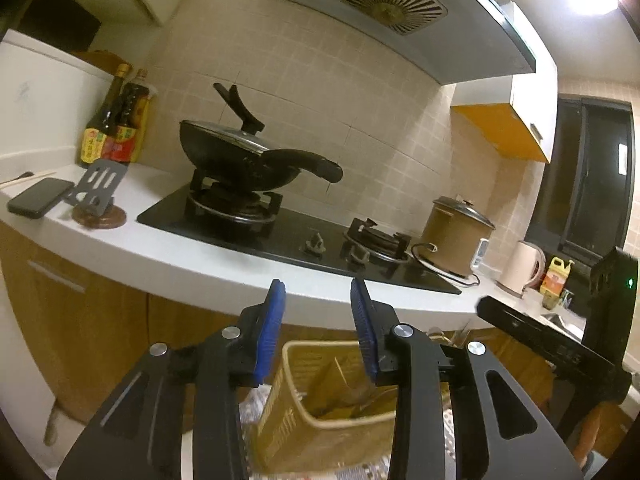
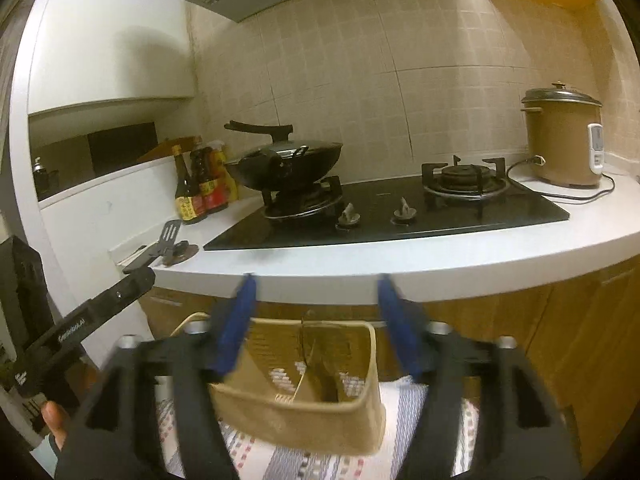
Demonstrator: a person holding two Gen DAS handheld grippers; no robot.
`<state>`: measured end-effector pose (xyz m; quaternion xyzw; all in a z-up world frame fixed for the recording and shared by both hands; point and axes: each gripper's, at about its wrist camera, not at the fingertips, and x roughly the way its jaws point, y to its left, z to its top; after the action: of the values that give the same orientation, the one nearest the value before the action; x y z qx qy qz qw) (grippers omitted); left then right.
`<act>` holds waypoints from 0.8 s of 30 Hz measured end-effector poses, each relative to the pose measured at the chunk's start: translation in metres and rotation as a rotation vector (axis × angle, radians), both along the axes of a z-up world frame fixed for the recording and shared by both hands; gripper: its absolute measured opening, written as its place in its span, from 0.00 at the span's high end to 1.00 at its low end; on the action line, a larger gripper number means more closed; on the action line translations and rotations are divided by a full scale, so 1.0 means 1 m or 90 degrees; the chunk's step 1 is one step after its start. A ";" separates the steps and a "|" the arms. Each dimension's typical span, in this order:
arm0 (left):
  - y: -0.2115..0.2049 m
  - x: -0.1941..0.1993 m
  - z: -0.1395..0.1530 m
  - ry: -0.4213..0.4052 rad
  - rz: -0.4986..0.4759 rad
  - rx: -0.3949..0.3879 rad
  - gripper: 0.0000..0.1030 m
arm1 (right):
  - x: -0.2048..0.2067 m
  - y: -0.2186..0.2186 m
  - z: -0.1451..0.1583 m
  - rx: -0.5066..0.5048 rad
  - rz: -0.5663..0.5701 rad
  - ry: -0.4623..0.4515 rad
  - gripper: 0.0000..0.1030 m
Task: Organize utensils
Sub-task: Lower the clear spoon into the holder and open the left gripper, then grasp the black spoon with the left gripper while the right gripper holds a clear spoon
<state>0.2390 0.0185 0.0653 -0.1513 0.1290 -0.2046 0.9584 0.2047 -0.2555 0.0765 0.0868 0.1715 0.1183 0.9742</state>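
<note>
A tan slotted utensil basket (image 1: 304,412) stands on a patterned cloth below the counter edge, with several thin utensils leaning inside; it also shows in the right wrist view (image 2: 312,408). My left gripper (image 1: 318,288) is open and empty, held above the basket's near side. My right gripper (image 2: 316,284) is open and empty, also above the basket. A slotted grey spatula (image 1: 98,188) rests on a round brown stand at the counter's left. Chopsticks (image 1: 28,179) lie at the far left beside a phone.
A black wok with lid (image 1: 240,156) sits on the left burner of the gas hob (image 1: 288,236). A brown rice cooker (image 2: 562,140) stands right. Sauce bottles (image 1: 120,120) stand at the back left. A black phone (image 1: 38,197), a kettle (image 1: 520,268), wooden cabinet fronts below.
</note>
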 end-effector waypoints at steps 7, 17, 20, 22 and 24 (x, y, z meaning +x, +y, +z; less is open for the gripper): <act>0.023 -0.037 0.016 0.032 -0.015 0.000 0.67 | -0.043 -0.008 0.017 -0.018 0.004 0.043 0.40; 0.005 -0.099 0.015 0.164 -0.067 0.160 0.59 | -0.085 0.000 -0.003 -0.068 0.043 0.272 0.40; -0.007 -0.108 -0.014 0.264 -0.091 0.209 0.58 | -0.095 0.005 -0.023 -0.077 0.060 0.327 0.40; -0.012 -0.111 -0.038 0.325 -0.111 0.216 0.58 | -0.102 0.010 -0.037 -0.088 0.070 0.357 0.40; -0.015 -0.111 -0.061 0.381 -0.126 0.222 0.58 | -0.108 0.013 -0.055 -0.092 0.085 0.396 0.42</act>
<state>0.1283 0.0037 0.0048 -0.0256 0.4509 -0.2182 0.8652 0.0962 -0.2420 0.0214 0.0379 0.4742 0.1370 0.8689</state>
